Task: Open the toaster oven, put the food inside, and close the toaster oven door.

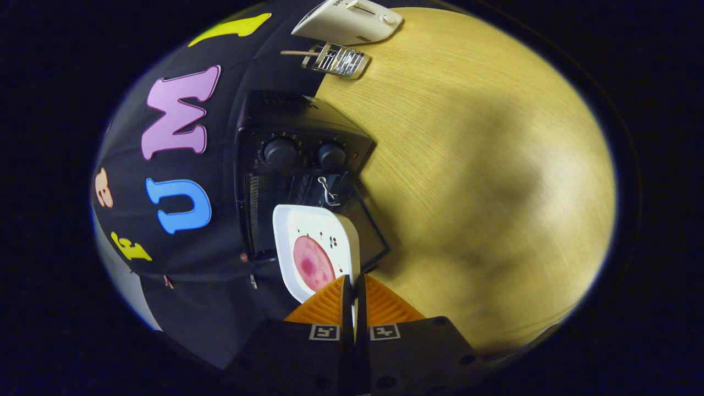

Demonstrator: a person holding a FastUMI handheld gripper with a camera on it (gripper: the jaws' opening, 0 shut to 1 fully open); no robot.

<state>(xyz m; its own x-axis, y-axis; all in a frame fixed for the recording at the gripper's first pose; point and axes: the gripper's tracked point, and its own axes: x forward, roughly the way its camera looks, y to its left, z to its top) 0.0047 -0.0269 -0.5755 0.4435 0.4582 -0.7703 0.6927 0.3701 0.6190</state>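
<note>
wooden tabletop (pixel 484 165) takes up most of what's around you, with the black cloth wall running along the far side of it. the view is rolled sideways, so take the clock calls relative to your fingers.

the toaster oven (pixel 300 165) sits just ahead of the fingers at about 12 o'clock, backed up against the cloth. its door (pixel 368 242) looks dropped open, swung out toward 1 o'clock, two knobs (pixel 305 154) just beyond the opening. so the opening part looks done.

your gripper (pixel 353 286) is clenched on the near rim of the white plate (pixel 316 247), both fingers squeezed almost together with the rim in between. edge grip makes sense: it keeps the plate flat and leaves the food untouched. the pink round slice of food (pixel 313 263) lies on the plate just past the fingertips, around 11 o'clock.

the plate's far edge seems to hang right at the oven mouth, over the lowered door, so i'd guess you're mid-insert. can't tell if it's resting on anything yet.

further off at 12, well beyond the oven, there's a wire rack (pixel 336 59) and a white appliance (pixel 349 21), out of your way.
</note>
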